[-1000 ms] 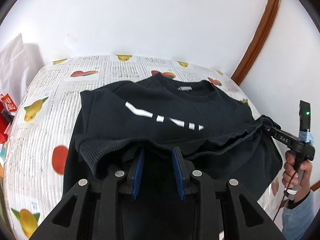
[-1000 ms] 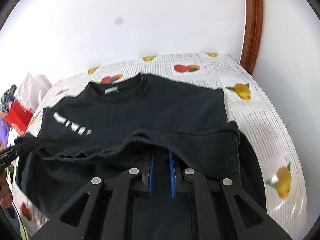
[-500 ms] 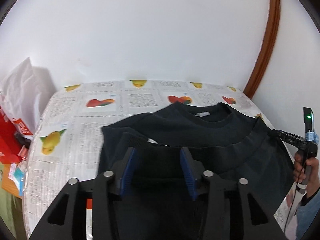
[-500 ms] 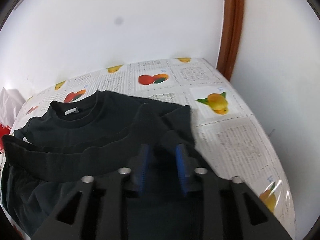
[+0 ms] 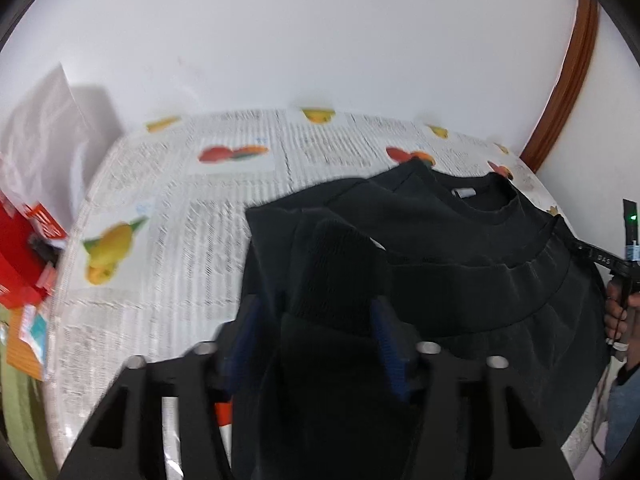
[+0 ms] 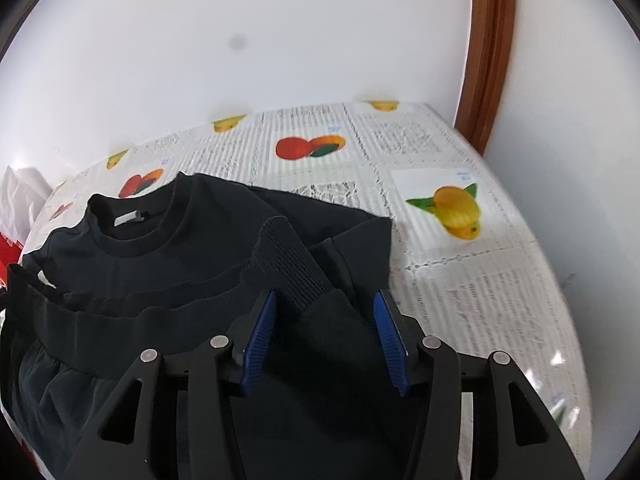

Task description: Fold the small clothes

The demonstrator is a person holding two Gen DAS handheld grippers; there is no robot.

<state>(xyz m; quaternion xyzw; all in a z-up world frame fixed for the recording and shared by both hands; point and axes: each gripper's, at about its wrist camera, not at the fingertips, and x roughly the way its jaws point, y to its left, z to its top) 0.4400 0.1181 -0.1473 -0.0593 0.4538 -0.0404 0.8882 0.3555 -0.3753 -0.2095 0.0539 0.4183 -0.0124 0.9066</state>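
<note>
A black sweatshirt (image 5: 452, 248) lies on the fruit-print table cover (image 5: 180, 220), its bottom half folded up so the ribbed hem lies just below the collar. My left gripper (image 5: 316, 328) is open, its blue pads wide apart over the left ribbed cuff. In the right wrist view the sweatshirt (image 6: 168, 264) fills the left and middle. My right gripper (image 6: 326, 332) is open above the right ribbed cuff (image 6: 292, 264), holding nothing. The right gripper also shows at the left wrist view's right edge (image 5: 600, 258).
Red packaging (image 5: 24, 256) and a white bag (image 5: 44, 136) sit off the table's left side. A white wall stands behind the table. A brown door frame (image 6: 488, 48) is at the right. The table cover (image 6: 460, 264) lies bare to the right of the sweatshirt.
Both grippers carried the sweatshirt's hem up toward the collar, then opened and let it go. Both pairs of pads now stand wider apart. The white chest print is now covered.
</note>
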